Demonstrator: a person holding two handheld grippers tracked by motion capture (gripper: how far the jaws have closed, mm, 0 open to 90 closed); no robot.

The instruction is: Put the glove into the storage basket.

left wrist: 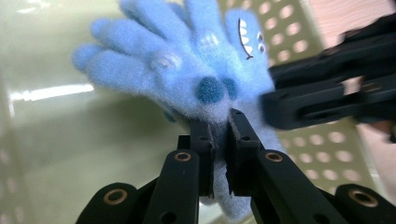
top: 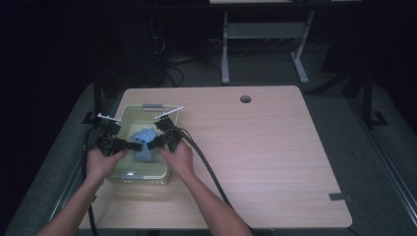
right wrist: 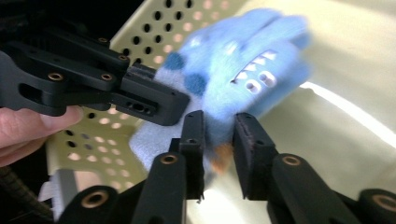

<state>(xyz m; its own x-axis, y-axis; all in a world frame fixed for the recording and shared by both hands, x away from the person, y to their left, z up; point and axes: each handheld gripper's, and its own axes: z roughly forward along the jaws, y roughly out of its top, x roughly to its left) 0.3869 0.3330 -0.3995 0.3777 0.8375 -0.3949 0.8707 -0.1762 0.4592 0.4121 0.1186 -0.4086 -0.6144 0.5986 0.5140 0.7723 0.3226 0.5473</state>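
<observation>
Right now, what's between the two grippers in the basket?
The blue plush glove. In the high view it lies in the perforated basket between left gripper and right gripper; both pinch it.

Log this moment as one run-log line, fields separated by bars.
scene: blue plush glove in perforated basket | left gripper: shut on glove | right gripper: jaws around glove, grip unclear | table: glove lifted, held between both

Toy (left wrist: 187,70): light blue plush, darker blue spots, white teeth
Basket (top: 129,118): pale yellow-green, dotted with holes
Table (top: 265,147): light wood grain
</observation>
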